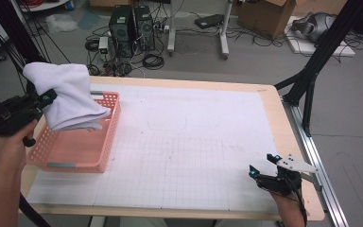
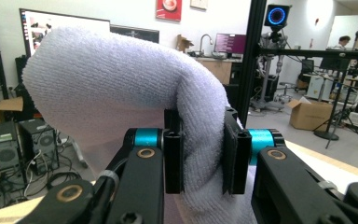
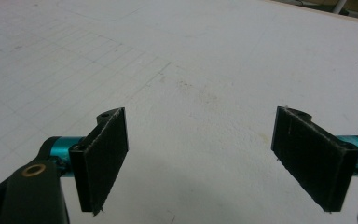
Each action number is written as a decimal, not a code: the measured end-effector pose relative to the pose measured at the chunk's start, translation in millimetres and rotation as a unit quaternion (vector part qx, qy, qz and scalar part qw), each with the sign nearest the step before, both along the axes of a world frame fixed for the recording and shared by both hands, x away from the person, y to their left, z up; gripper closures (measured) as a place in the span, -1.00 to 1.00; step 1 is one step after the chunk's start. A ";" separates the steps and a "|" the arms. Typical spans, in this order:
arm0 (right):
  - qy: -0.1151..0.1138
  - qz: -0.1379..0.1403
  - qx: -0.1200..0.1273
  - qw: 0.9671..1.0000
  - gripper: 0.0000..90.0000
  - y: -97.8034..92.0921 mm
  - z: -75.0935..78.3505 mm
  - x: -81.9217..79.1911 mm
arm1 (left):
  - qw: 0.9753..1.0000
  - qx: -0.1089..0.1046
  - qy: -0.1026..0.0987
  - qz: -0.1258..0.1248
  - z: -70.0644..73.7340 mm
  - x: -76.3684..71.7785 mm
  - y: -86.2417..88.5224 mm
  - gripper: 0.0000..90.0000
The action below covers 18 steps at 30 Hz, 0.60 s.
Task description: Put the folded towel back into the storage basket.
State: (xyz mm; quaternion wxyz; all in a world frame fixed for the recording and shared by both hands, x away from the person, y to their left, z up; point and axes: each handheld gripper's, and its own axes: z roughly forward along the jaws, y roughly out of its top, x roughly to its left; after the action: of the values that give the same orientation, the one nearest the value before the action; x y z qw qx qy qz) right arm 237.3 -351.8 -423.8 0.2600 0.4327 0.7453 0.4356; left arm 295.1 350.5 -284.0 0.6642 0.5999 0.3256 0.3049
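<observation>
My left gripper [image 2: 201,156] pinches the towel [image 1: 68,94] above the basket [image 1: 78,153]; its own view shows the pads biting a fold. My right gripper [image 1: 263,165] rests spread, far right of the basket.

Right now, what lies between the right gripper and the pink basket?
Nothing but bare white gridded mat, going by the high view. The right gripper rests open at the table's near right; the pink basket sits far left, under the white towel the left gripper clamps.
</observation>
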 end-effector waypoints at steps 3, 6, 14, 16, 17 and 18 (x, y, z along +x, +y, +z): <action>0.000 0.001 0.000 1.000 -0.60 0.2 0.0 -0.2 | 1.000 -0.002 0.003 0.002 -4.3 1.2 4.3 0.64; 0.000 0.000 -0.001 1.000 -0.60 0.6 -0.1 -0.3 | 1.000 -0.006 0.009 0.006 -9.0 3.6 10.2 0.64; 0.000 0.001 -0.005 1.000 -0.60 1.2 -0.6 -0.2 | 0.999 -0.017 0.024 0.018 -22.3 8.5 25.9 0.64; 0.001 0.001 -0.004 1.000 -0.60 1.4 -1.0 -0.3 | 0.999 -0.017 0.028 0.021 -25.7 9.0 28.6 0.64; 0.003 0.000 -0.004 1.000 -0.60 1.6 -1.1 -0.4 | 0.999 -0.017 0.030 0.023 -27.5 9.2 30.2 0.64; 0.003 0.000 -0.004 1.000 -0.60 1.6 -1.2 -0.5 | 0.999 -0.018 0.032 0.025 -29.5 9.5 31.3 0.64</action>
State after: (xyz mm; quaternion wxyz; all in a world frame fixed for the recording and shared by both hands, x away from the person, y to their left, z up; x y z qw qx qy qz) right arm 236.7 -350.2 -425.0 0.2598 0.4330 0.7478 0.4312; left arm 304.6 381.8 -313.5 0.6566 0.5888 0.3667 0.2962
